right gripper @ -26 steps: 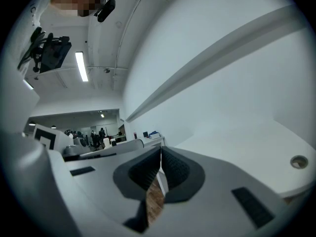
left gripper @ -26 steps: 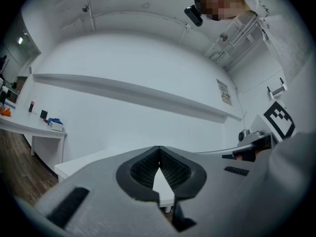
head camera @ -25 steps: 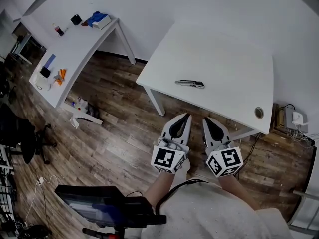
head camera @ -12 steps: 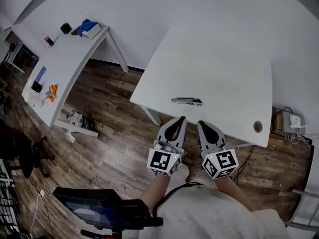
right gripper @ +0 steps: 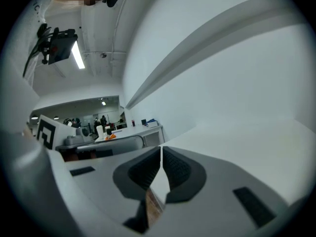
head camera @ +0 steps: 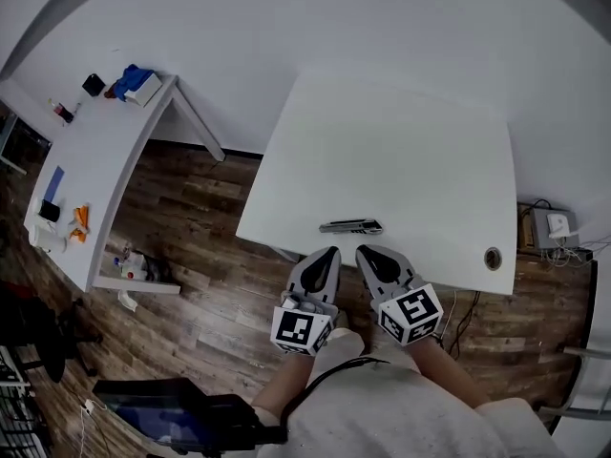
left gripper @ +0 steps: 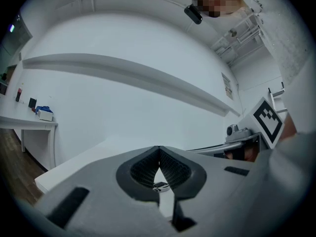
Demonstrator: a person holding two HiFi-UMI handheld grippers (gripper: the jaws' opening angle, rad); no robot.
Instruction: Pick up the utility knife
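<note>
Lying on the desk (head camera: 401, 151), the utility knife (head camera: 350, 226) is seen just beyond the left gripper (head camera: 327, 253) and right gripper (head camera: 364, 251), jaws closed, empty.

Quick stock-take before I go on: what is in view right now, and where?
utility knife: one, silver and black, lying near the front edge of the near table
near table: one, white, centre
grommet hole: one, in that table's right front corner
side table: one, white, at left, with small items too small to name
floor: brown wood planks
left gripper: grey, jaws together, empty, just short of the knife
right gripper: grey, jaws together, empty, beside the left
</note>
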